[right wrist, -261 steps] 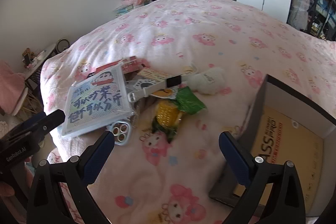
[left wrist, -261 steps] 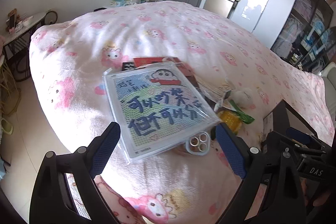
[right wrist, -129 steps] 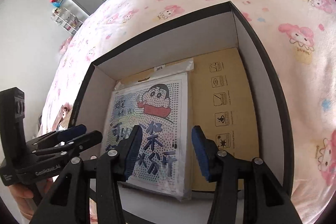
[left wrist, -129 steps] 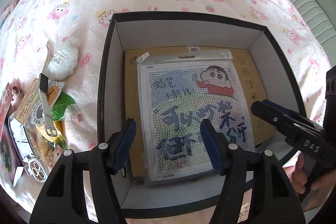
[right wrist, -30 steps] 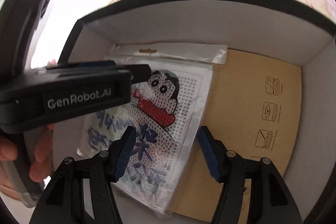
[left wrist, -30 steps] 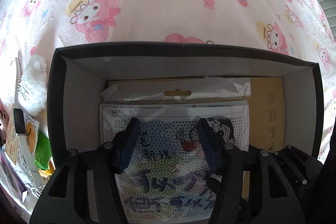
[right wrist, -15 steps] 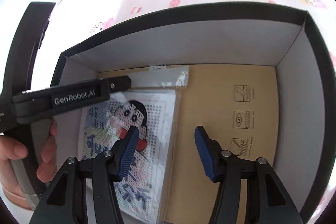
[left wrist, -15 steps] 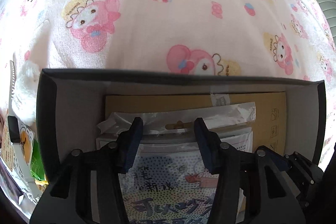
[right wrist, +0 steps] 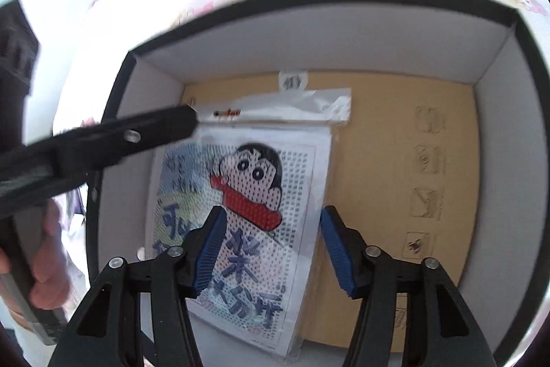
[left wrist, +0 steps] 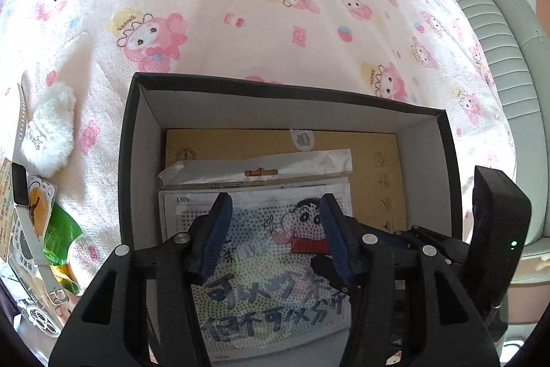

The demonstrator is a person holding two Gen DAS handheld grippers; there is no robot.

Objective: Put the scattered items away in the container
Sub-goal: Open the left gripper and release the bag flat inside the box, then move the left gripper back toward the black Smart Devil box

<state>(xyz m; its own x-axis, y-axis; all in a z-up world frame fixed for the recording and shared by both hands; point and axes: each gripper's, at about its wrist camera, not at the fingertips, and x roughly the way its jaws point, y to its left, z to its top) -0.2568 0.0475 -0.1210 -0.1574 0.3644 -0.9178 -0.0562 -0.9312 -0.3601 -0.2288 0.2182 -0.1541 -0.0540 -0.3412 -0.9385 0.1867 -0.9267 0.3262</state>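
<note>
A black box with white inner walls sits on the pink bedspread. A bagged cartoon bead-art sheet lies flat on the box's brown cardboard floor; it also shows in the right wrist view. My left gripper is open and empty above the sheet. My right gripper is open and empty above the sheet's lower part. The box fills the right wrist view. The left gripper's body crosses that view from the left.
Loose items lie on the bedspread left of the box: a white fluffy toy, a white smartwatch, a green snack packet and a small case. A grey-green padded headboard borders the bed at right.
Both grippers have drawn back and up from the sheet, which stays flat in the box. The right wrist view has swung left over the sheet.
</note>
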